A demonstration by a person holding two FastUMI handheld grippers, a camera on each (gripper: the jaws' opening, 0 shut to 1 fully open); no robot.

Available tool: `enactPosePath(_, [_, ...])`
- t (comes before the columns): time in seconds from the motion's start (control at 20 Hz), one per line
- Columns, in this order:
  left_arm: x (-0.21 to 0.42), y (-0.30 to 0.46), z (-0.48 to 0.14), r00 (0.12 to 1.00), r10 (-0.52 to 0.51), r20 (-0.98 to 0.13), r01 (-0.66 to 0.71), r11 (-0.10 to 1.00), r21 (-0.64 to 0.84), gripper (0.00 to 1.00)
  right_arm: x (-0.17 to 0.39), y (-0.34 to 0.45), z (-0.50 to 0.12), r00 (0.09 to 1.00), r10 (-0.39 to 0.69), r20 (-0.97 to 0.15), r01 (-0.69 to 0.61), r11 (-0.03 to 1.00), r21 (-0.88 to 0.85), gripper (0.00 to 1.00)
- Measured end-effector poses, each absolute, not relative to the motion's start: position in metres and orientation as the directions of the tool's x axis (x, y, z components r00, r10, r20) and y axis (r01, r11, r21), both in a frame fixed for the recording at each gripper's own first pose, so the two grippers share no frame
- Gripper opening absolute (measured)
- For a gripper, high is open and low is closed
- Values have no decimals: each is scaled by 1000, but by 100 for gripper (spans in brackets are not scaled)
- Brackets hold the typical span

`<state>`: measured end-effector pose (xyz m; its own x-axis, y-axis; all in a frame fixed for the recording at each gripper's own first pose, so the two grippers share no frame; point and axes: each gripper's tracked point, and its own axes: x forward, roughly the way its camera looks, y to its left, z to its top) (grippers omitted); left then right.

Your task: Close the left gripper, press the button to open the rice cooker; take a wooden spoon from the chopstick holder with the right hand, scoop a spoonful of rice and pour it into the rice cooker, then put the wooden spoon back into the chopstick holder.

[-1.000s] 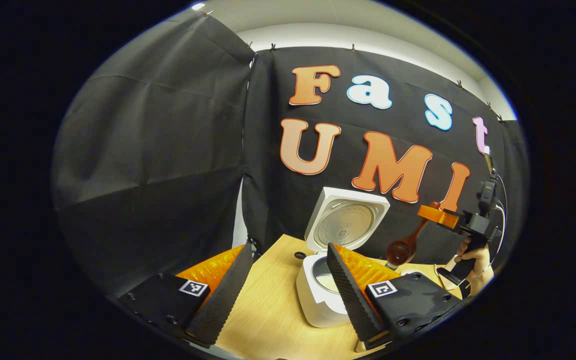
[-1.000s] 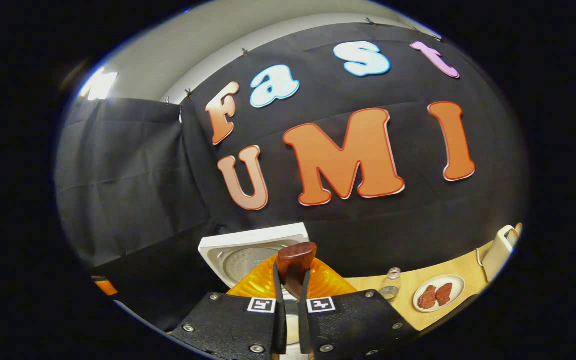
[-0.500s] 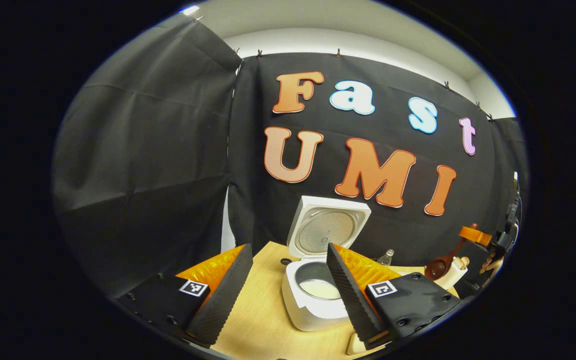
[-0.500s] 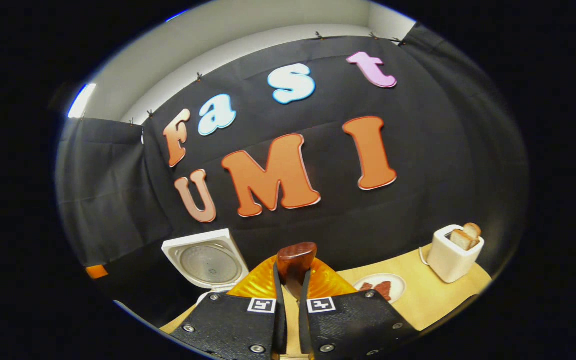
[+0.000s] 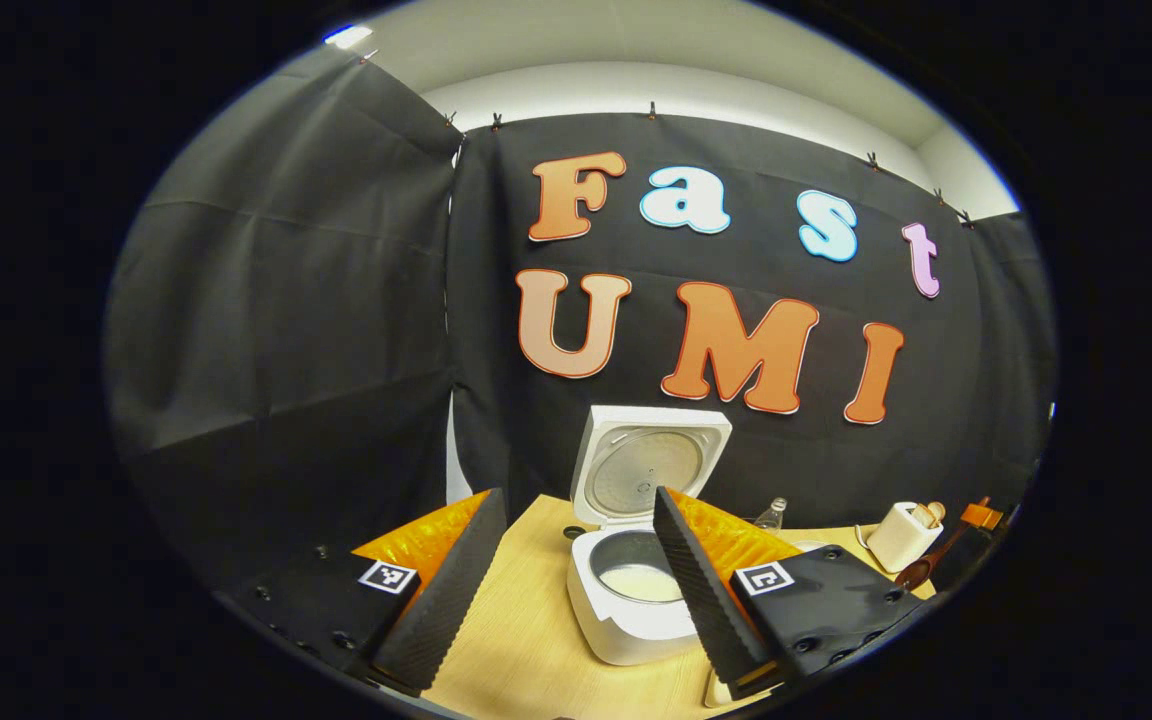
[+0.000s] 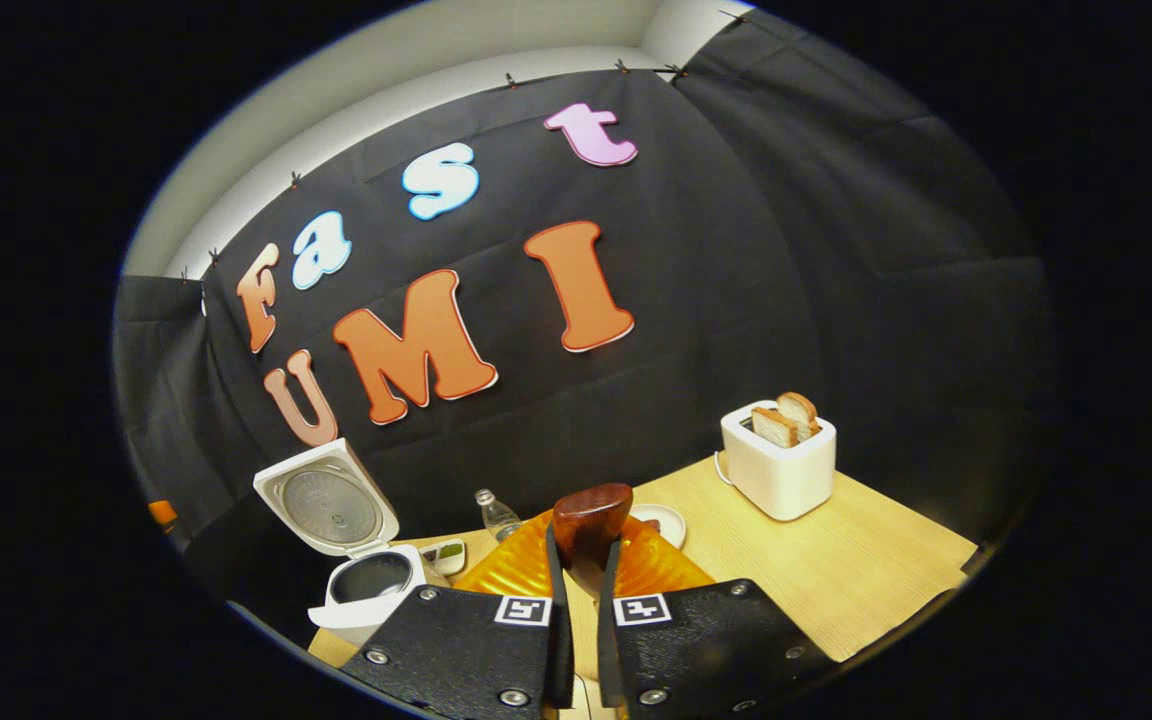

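Gripping the wooden spoon [image 6: 591, 520], the right gripper [image 6: 576, 640] has both fingers pressed against the handle, the jaws nearly closed with only the handle's width between them. In the right gripper view the spoon's long axis runs forward along the fingers and rises away from the camera, so the handle's rounded end stands above the fingertips; the bowl end cannot be seen there. In the left gripper view the spoon [image 5: 921, 568] appears far off at the right edge, slanting with its bowl low and to the left and the handle climbing up to the right toward the right gripper [image 5: 981, 515], which is small and partly cut off there.

The left gripper [image 5: 576, 570] is held wide apart, fingers well clear of each other and touching nothing. Between them, farther off, stands the rice cooker [image 5: 626, 600] on the table [image 5: 526, 640], its lid [image 5: 651, 465] upright and hinged back, with pale contents low in the pot. In the right gripper view the cooker [image 6: 366, 590] sits at the left, lid raised.

A toaster [image 6: 778, 455] holding bread stands at the right of the table, well apart from the cooker. A small bottle [image 6: 496, 515] and a plate [image 6: 661, 520] lie between them, near the wall.
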<state>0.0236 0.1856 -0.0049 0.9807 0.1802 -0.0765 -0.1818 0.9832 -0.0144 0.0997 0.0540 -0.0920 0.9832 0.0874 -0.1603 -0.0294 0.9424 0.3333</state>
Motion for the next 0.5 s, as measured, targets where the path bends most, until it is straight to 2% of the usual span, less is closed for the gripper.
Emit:
enactPosePath(0.2, [13, 183, -11, 979, 176, -101, -180, 983, -30, 100, 99, 47, -136, 973, 79, -218, 5, 933, 360, 8])
enactPosePath(0.5, [-8, 199, -16, 966, 230, -115, -231, 973, 5, 100, 114, 53, -205, 947, 85, -310, 41, 924, 379, 9])
